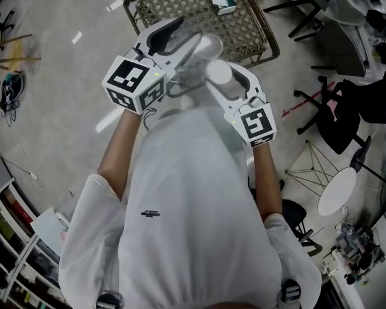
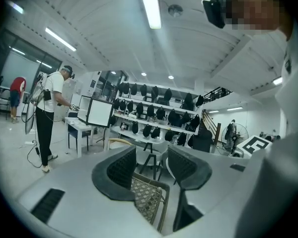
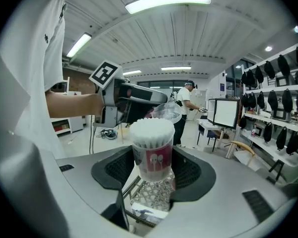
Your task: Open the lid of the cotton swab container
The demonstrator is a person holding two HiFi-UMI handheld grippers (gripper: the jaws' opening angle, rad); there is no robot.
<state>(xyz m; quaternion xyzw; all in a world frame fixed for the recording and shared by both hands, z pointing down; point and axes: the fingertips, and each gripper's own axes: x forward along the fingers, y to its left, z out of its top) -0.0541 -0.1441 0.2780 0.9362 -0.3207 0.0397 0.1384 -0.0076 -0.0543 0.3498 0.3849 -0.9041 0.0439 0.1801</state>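
Clearly the opening step is at its end. The right gripper holds the cotton swab container upright, jaws wide and pressed to its sides. Its mouth is uncovered and a packed bed of white swab tips shows. Just beyond and slightly above it hangs the clear lid, at the tips of the left gripper. That gripper's jaws stand moderately apart. Its own view barely shows the transparent plastic, so the pinch on the lid is a judgement. Both grippers hover in front of the person's chest, above a wicker basket on the floor. Next, the lid needs carrying clear and setting down, with the container kept level so no swabs spill.
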